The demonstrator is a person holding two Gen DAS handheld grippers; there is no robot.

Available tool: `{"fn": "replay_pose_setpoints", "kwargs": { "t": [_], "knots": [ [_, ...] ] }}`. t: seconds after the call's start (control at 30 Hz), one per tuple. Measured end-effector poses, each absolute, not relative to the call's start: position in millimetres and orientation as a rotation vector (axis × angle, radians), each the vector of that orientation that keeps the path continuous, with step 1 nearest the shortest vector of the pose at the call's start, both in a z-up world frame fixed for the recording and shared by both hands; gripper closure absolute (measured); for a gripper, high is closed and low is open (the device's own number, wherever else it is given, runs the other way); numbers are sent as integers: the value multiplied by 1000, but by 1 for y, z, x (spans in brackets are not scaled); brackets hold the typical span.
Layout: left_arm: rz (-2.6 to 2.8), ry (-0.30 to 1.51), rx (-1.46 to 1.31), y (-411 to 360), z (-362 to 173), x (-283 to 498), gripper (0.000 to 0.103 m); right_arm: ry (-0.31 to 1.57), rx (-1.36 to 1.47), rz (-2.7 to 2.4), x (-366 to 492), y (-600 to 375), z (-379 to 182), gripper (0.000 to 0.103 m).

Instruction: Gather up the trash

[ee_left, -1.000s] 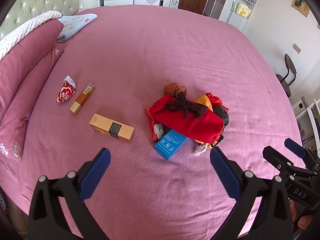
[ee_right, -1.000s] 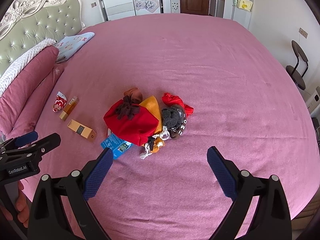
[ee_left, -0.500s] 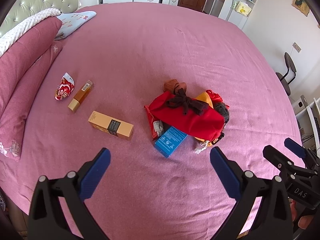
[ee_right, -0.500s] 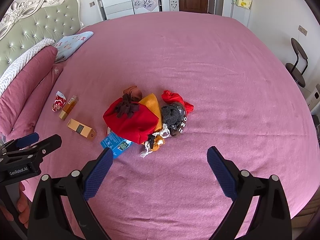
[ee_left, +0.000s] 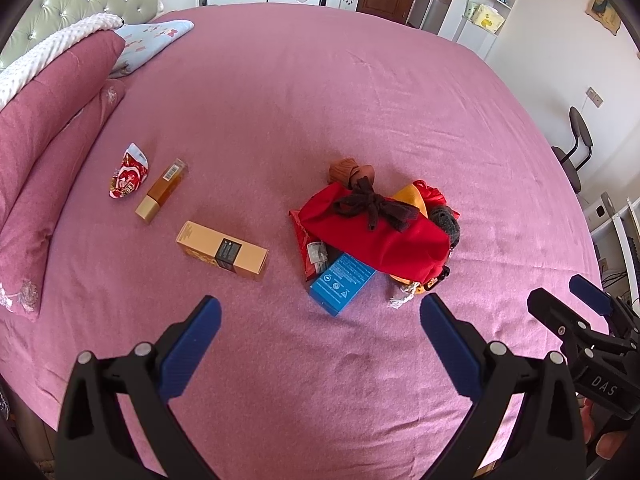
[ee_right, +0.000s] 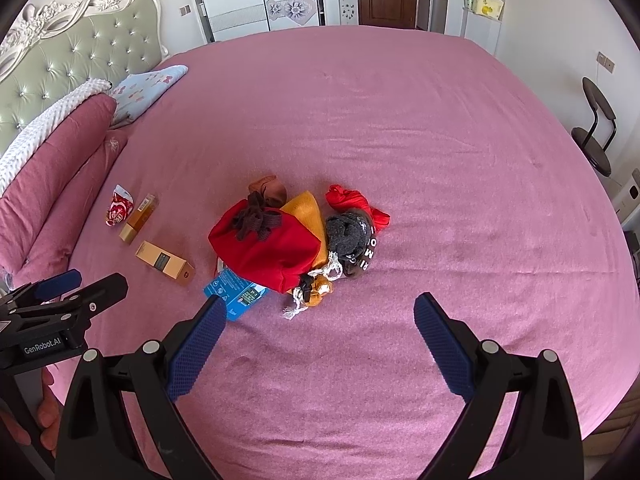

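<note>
Both grippers are held spread wide and empty above the pink bedspread (ee_left: 320,92): left gripper (ee_left: 320,320), right gripper (ee_right: 316,316). Landmark: red cloth pouch (ee_left: 376,236). Blue cardboard box (ee_left: 342,282) is tucked under its near edge. Long gold carton (ee_left: 222,250), amber bottle (ee_left: 162,190) and crumpled red wrapper (ee_left: 128,176) are seen left of it, well apart.
</note>
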State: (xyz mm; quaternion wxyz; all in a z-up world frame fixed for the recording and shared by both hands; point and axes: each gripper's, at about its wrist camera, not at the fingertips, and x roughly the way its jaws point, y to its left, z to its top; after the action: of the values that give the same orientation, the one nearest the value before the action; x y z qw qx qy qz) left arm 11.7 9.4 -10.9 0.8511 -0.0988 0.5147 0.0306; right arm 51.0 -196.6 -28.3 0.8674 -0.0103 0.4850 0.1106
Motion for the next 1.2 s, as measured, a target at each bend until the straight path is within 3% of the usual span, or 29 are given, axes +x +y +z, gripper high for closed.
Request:
{"fn": "replay_pose_setpoints", "kwargs": {
  "t": [1.2],
  "knots": [
    [118,1098,-249,69,-22,31,4,1049,-51,312,75,-137,-40,11]
  ]
}}
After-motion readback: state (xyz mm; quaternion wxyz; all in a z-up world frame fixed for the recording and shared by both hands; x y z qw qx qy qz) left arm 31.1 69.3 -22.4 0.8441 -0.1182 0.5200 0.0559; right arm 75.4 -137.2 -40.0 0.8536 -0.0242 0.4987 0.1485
